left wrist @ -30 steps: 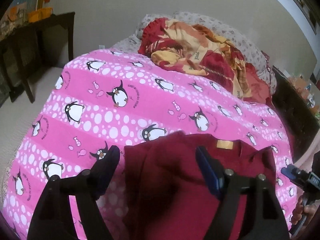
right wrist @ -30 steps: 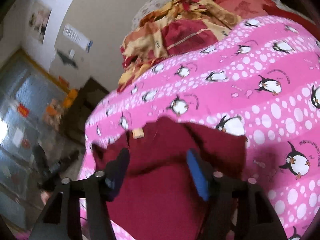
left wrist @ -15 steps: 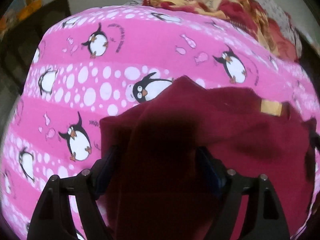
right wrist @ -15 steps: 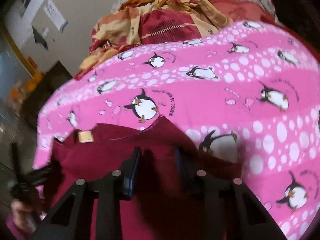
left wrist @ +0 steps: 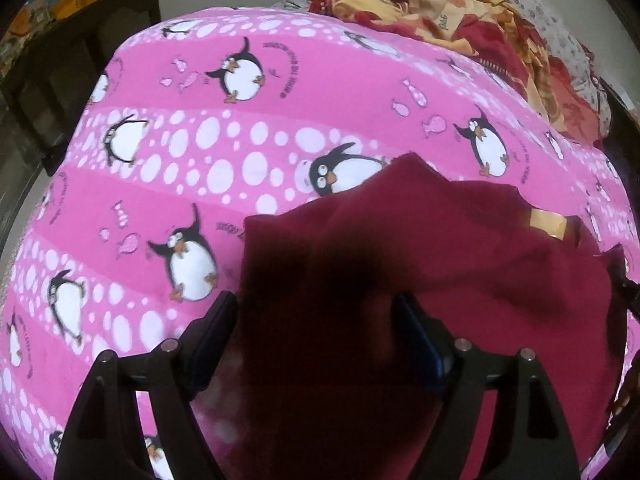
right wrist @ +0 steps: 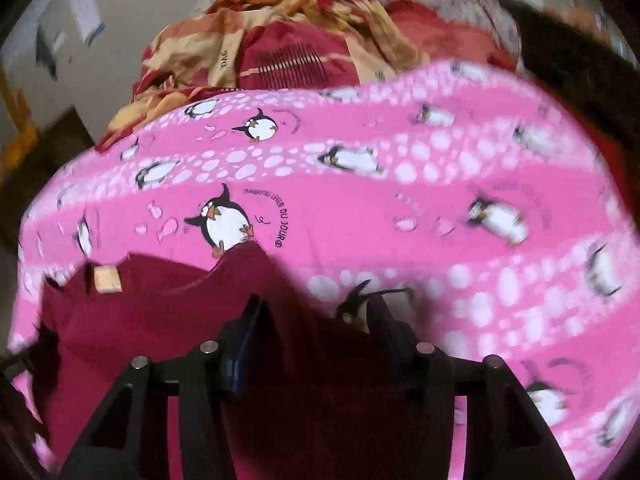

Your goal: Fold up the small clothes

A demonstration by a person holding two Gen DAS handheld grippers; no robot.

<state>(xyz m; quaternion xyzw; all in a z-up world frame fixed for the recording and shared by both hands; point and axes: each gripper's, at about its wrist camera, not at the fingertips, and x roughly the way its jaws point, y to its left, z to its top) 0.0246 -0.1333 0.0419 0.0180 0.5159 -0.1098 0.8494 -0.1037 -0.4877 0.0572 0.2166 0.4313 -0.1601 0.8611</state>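
A dark red garment (left wrist: 460,264) with a tan neck label (left wrist: 548,222) lies on the pink penguin blanket (left wrist: 240,168). My left gripper (left wrist: 316,320) is open, its jaws low over the garment's left shoulder with cloth between them. In the right wrist view the same garment (right wrist: 160,320) shows with its label (right wrist: 106,279) at the left. My right gripper (right wrist: 316,320) is open, its jaws spread around the garment's right shoulder edge at the blanket.
A crumpled red and yellow quilt (left wrist: 460,28) lies at the far end of the bed; it also shows in the right wrist view (right wrist: 280,52). A dark wooden table (left wrist: 80,40) stands left of the bed. The blanket (right wrist: 440,220) stretches to the right.
Both grippers have dropped from above the garment down onto its shoulders. The right jaws narrowed half a second ago and now stand wider apart. The left jaws stayed wide.
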